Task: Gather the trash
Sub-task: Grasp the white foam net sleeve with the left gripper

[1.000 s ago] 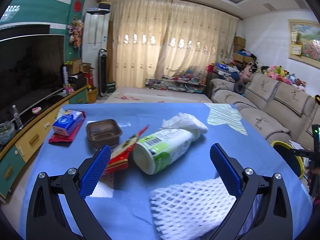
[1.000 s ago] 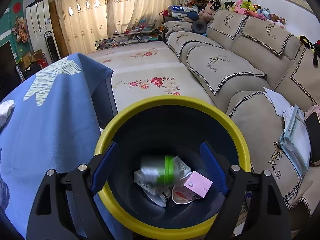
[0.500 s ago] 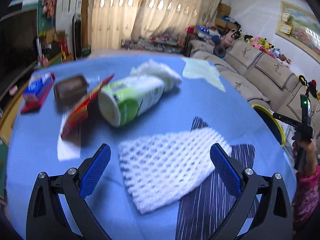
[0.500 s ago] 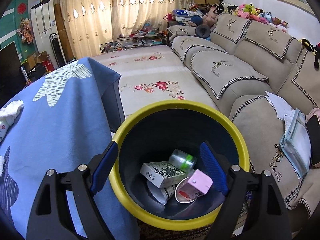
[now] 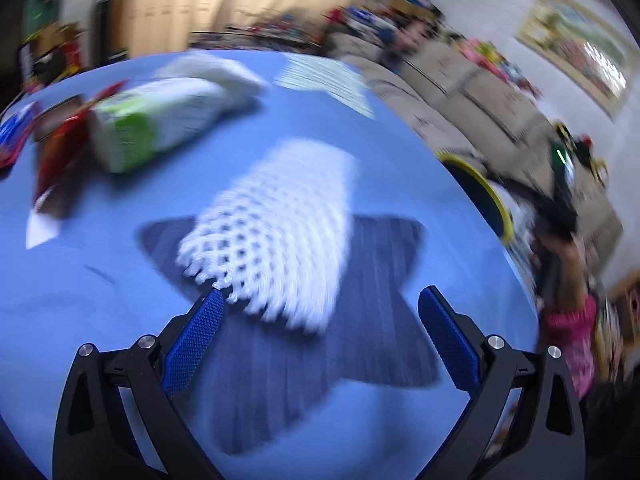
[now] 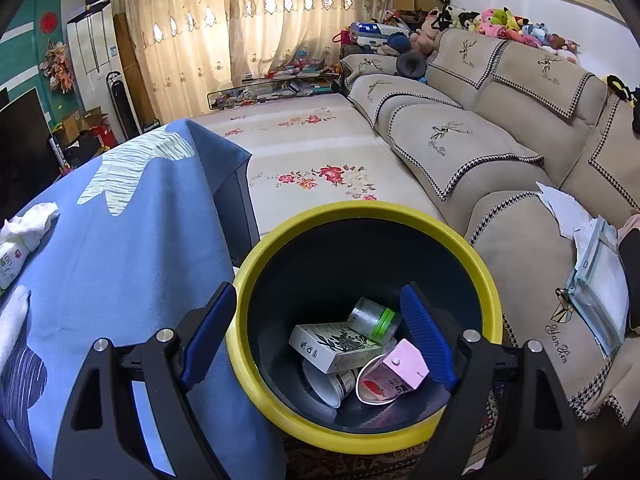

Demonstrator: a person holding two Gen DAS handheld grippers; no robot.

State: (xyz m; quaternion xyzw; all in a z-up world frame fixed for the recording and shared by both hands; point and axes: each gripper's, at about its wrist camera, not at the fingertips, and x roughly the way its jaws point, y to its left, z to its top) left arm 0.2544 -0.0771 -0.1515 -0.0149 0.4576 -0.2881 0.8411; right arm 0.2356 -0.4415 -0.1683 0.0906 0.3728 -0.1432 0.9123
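My left gripper (image 5: 320,304), fingers spread wide and empty, hangs over the white foam net (image 5: 276,232) lying on the blue tablecloth (image 5: 100,280); motion blur smears the net's mesh, and the green-and-white bottle (image 5: 156,124) and red wrapper (image 5: 56,160) beyond it are too blurred to read. My right gripper (image 6: 318,328), fingers likewise apart and holding nothing, sits above the yellow-rimmed bin (image 6: 360,436), whose near rim its fingers partly hide. Inside lie a clear jar (image 6: 374,320), a carton (image 6: 336,346) and a pink box (image 6: 404,364), overlapping.

Black frames, blue ribbed fingers (image 6: 426,338)
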